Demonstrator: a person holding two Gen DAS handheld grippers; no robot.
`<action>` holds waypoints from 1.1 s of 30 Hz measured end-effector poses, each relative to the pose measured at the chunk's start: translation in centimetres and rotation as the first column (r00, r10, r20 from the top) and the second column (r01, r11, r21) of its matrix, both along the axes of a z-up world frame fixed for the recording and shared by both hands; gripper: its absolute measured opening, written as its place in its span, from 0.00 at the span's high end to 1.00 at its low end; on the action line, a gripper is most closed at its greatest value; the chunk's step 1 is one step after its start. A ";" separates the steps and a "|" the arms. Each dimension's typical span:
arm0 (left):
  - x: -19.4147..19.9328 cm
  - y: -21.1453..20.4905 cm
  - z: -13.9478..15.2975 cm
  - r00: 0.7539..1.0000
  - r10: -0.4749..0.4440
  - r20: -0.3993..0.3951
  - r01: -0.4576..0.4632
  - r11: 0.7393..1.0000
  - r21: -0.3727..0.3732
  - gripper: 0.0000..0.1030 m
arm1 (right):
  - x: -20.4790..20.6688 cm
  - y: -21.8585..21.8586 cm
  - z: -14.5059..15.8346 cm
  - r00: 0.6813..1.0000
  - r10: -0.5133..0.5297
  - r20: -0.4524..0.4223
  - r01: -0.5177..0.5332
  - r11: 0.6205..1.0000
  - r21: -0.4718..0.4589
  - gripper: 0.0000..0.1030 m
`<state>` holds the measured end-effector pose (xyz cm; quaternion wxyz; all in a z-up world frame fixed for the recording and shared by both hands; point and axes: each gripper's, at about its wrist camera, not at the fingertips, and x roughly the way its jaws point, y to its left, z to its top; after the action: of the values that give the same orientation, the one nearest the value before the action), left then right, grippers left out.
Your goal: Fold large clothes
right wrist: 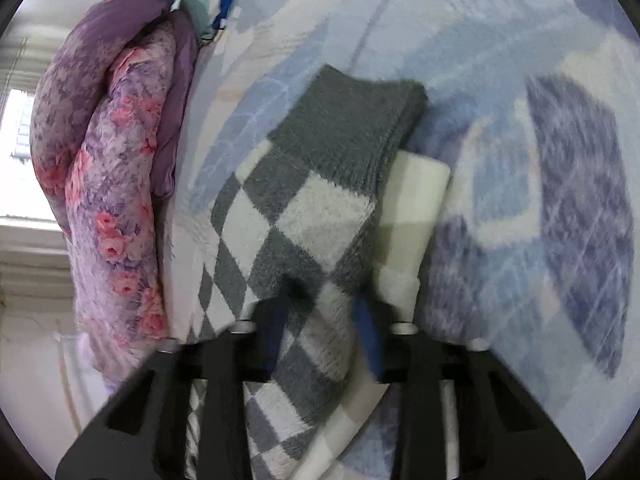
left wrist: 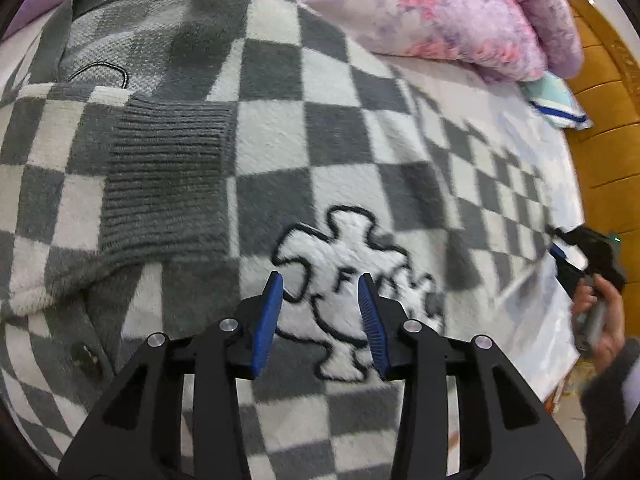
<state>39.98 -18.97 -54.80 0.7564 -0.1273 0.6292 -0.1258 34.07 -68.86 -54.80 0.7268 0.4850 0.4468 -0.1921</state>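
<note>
A grey and white checkered fuzzy cardigan (left wrist: 320, 128) lies spread on the bed, with a white puzzle-figure patch (left wrist: 344, 280) on its front. One sleeve is folded across the body, its grey ribbed cuff (left wrist: 168, 176) on top. My left gripper (left wrist: 320, 284) hovers open and empty just above the patch. My right gripper (right wrist: 324, 312) is closed on the other sleeve (right wrist: 312, 216) near its grey cuff (right wrist: 352, 120) and holds it above the bed. It also shows at the right edge of the left wrist view (left wrist: 576, 256).
A rolled pink and purple floral quilt (left wrist: 460, 12) lies along the far side of the bed and shows in the right wrist view (right wrist: 112, 168). The blue patterned bedsheet (right wrist: 540, 160) covers the bed. A wooden headboard (left wrist: 608, 120) stands at the right.
</note>
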 end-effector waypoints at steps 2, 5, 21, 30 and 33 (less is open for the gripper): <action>-0.5 0.7 1.0 1.000 0.014 0.022 -0.014 1.000 -0.015 0.59 | 0.4 1.1 1.9 0.999 0.042 0.018 -0.040 0.995 -0.092 0.89; -1.3 3.5 2.9 0.996 0.065 0.057 -0.064 0.998 -0.025 0.53 | 1.0 4.5 6.6 0.986 0.161 0.045 -0.141 0.946 -0.291 0.89; -5.4 30.0 8.0 0.910 0.400 0.109 -0.405 0.914 0.022 0.52 | 2.4 44.6 21.9 0.607 0.770 0.194 -0.540 0.579 -0.611 0.89; -7.3 38.2 8.0 0.897 0.432 0.087 -0.438 0.897 0.057 0.46 | -0.9 65.0 6.8 0.298 0.926 -0.231 -0.890 0.182 -0.419 0.79; -7.9 39.3 7.7 0.898 0.431 0.086 -0.435 0.899 0.046 0.45 | -2.3 64.3 6.3 0.292 0.931 -0.218 -0.895 0.186 -0.406 0.65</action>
<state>32.05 20.34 -47.10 0.7917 -0.2349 0.5606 0.0612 31.79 -4.58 -48.55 0.8040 -0.0548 0.5581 0.1980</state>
